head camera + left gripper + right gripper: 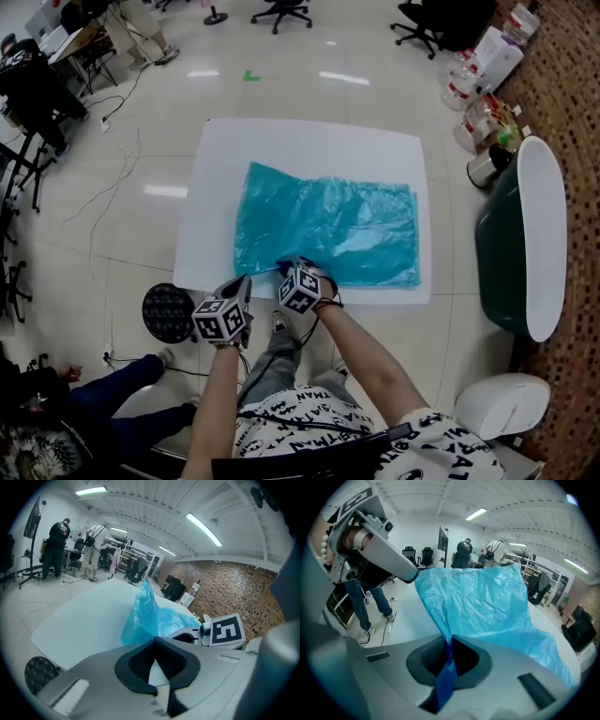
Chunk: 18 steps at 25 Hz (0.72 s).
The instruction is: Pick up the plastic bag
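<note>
My right gripper (pixel 449 643) was clamped tight on the near edge of the blue plastic bag (pixel 328 225), with a pinched fold running between its jaws. The bag lay spread on the white sheet (pixel 216 178) on the floor, its near-left part pulled up into a peak. My left gripper (pixel 154 641), just left of the right one, had its jaws together on nothing.

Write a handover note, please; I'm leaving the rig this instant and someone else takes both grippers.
Right gripper: shut on the near edge of the blue bag.
Left gripper: jaws together, empty, just beside it.
The bag lies mostly flat on the white sheet on the floor.
Done: bag gripped. Left: lift it clear of the sheet.
</note>
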Each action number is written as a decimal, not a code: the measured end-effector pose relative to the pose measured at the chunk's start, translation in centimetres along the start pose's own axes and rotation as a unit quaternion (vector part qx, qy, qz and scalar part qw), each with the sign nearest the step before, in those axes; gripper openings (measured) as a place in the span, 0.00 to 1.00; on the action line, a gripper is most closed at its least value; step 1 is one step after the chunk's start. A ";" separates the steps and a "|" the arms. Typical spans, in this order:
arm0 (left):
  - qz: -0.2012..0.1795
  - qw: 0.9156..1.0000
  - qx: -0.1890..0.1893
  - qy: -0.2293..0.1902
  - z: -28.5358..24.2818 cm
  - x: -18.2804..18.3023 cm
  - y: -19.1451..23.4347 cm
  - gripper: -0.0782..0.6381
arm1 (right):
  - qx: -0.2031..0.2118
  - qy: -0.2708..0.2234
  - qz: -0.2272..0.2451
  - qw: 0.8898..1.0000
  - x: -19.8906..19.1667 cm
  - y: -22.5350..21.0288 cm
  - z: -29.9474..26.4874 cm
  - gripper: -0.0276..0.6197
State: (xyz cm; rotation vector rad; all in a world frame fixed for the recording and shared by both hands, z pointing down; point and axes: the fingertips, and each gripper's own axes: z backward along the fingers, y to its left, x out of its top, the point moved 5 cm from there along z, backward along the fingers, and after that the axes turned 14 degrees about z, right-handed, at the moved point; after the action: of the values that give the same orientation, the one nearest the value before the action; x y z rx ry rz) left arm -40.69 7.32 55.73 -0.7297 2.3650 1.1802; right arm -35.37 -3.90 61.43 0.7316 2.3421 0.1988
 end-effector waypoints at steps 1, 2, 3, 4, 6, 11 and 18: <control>-0.002 1.000 0.003 0.004 -0.2 -0.1 0.3 0.11 | 0.007 -0.003 -0.011 1.000 0.0 0.2 -0.1 0.07; -0.004 1.000 0.006 0.006 -0.5 -0.1 0.5 0.11 | 0.016 -0.012 -0.026 0.999 0.2 0.4 0.0 0.07; -0.006 1.000 0.009 0.007 -0.7 0.0 0.7 0.11 | 0.025 -0.024 -0.042 0.999 0.3 0.5 0.3 0.09; -0.006 1.000 0.012 0.005 -1.0 0.1 0.9 0.11 | 0.035 -0.036 -0.060 0.997 0.4 0.4 0.8 0.20; -0.010 1.000 0.018 -0.001 -1.3 0.7 0.9 0.11 | 0.050 -0.063 -0.100 0.992 0.3 0.2 2.6 0.47; -0.036 0.999 0.013 0.004 -2.3 0.7 0.4 0.11 | -0.038 -0.120 -0.227 0.966 -7.9 -2.8 11.6 0.46; -0.099 0.987 0.053 0.115 -7.5 -2.5 2.3 0.11 | -0.171 0.117 -0.373 0.904 -28.4 -6.4 17.8 0.46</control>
State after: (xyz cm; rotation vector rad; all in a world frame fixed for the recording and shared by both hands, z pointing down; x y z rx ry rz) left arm -40.99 3.09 62.78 -1.0869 2.4478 0.9232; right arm -9.18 -25.83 61.52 -0.3951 2.5345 0.3529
